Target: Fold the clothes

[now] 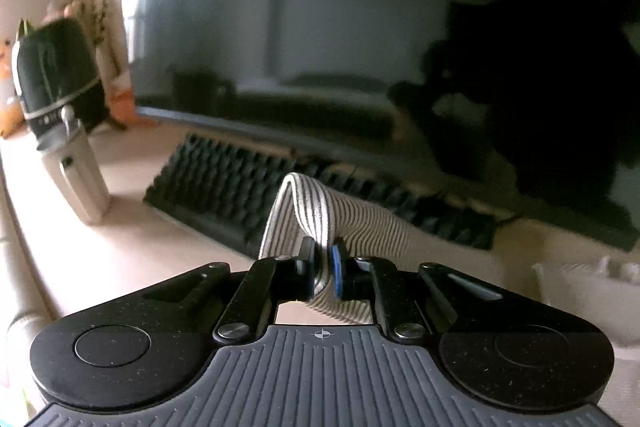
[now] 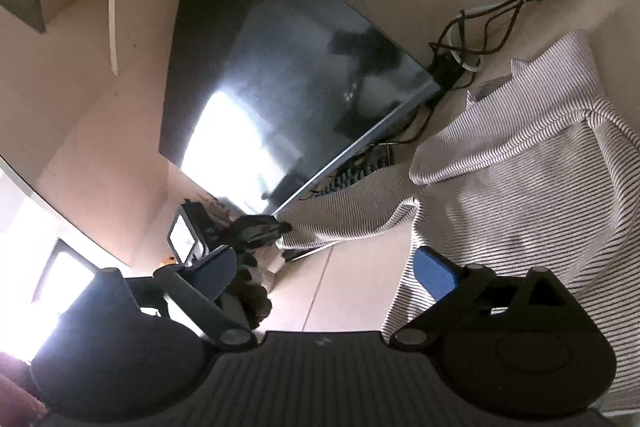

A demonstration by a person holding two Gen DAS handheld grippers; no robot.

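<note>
So I'm working on this striped shirt (image 2: 520, 163), and it's behaving like any thin knit: light, floppy, nothing stiff in it, so it's sagging wherever I'm not holding it. My left hand-held gripper (image 1: 322, 277) is pinching a cuff or hem end tight, and the fabric is looping up over the pads and trailing off to the right. Hems and corners seem like the best spots to grab, since the middle would probably just bunch up.

My right hand-held gripper (image 2: 324, 269) is standing wide with nothing in it, hanging just beside the shirt's body, which is lying spread on the worktop (image 2: 344, 291).

The left view is only showing that pinched strip, the keyboard (image 1: 224, 183) and the monitor (image 1: 320, 27). The right view is showing the whole spread-out body, plus the sleeve stretching off toward my other gripper.
</note>
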